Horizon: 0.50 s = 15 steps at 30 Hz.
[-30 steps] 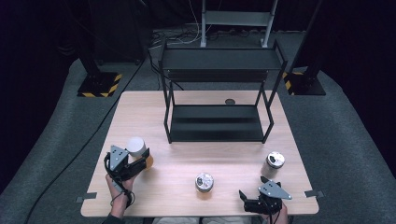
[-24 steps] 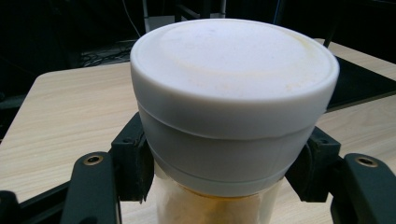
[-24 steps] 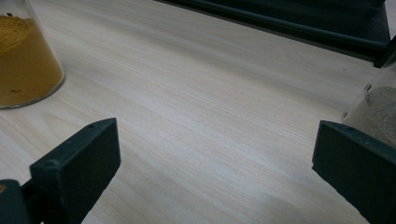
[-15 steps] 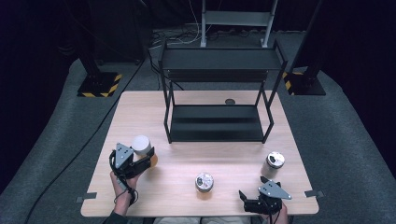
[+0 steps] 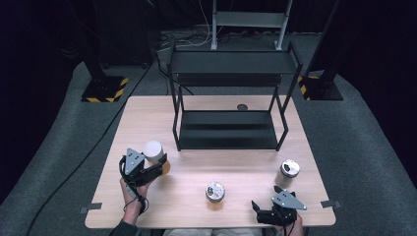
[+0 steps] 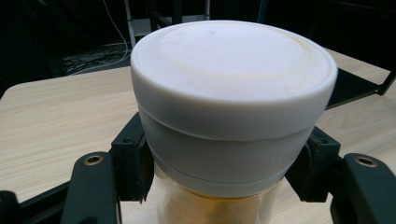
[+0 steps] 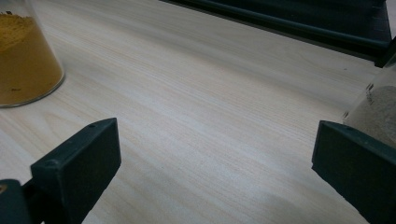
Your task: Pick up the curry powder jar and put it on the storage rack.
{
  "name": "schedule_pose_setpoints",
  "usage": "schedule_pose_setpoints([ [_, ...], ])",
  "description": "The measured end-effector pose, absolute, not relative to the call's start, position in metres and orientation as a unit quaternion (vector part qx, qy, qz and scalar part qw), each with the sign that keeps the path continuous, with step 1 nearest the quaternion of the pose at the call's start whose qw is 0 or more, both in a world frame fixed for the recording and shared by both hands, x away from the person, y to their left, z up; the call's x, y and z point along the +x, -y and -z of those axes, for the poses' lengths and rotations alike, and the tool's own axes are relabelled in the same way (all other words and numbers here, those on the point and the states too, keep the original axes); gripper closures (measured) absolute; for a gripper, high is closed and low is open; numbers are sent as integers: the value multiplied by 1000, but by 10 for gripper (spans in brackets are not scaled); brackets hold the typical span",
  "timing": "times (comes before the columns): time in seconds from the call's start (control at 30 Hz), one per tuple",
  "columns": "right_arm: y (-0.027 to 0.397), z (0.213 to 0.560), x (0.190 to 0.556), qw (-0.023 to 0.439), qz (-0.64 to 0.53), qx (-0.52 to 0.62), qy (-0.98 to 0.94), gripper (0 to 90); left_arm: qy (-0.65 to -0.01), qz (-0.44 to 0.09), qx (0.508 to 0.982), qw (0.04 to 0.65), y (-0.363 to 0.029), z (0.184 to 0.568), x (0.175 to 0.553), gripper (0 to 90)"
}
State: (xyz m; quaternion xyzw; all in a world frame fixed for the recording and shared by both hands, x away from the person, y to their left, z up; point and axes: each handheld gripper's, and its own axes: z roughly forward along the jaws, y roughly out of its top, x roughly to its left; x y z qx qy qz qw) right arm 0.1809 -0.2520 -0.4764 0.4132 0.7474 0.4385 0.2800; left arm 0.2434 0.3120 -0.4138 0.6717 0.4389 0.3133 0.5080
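Observation:
A glass jar with a wide white lid (image 5: pixel 153 150) and orange contents is at the table's left. My left gripper (image 5: pixel 157 165) is shut on it, and in the left gripper view the black pads (image 6: pixel 133 163) press the jar (image 6: pixel 229 102) just under its lid. My right gripper (image 5: pixel 260 212) rests near the front right edge, its jaws wide open over bare wood (image 7: pixel 210 177). A silver-lidded jar of yellow powder (image 5: pixel 215 191) (image 7: pixel 23 56) stands ahead and to its left. Another jar with pale contents (image 5: pixel 288 169) (image 7: pixel 378 109) stands by its right jaw.
A black two-tier metal rack (image 5: pixel 228 128) stands at the back middle of the wooden table (image 5: pixel 147 211). A small dark disc (image 5: pixel 241 106) lies behind it. Black stands with yellow-striped bases (image 5: pixel 104 91) and cables are on the grey floor around the table.
My left gripper has drifted slightly to the right with the white-lidded jar still in its grip. The right gripper has not moved.

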Motion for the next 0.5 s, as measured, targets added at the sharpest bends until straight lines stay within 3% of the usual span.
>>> schedule_pose_setpoints([
  [0.5, 252, 476, 182, 278, -438, 413, -749, 3, -425, -309, 681, 510, -303, 409, 252, 347],
])
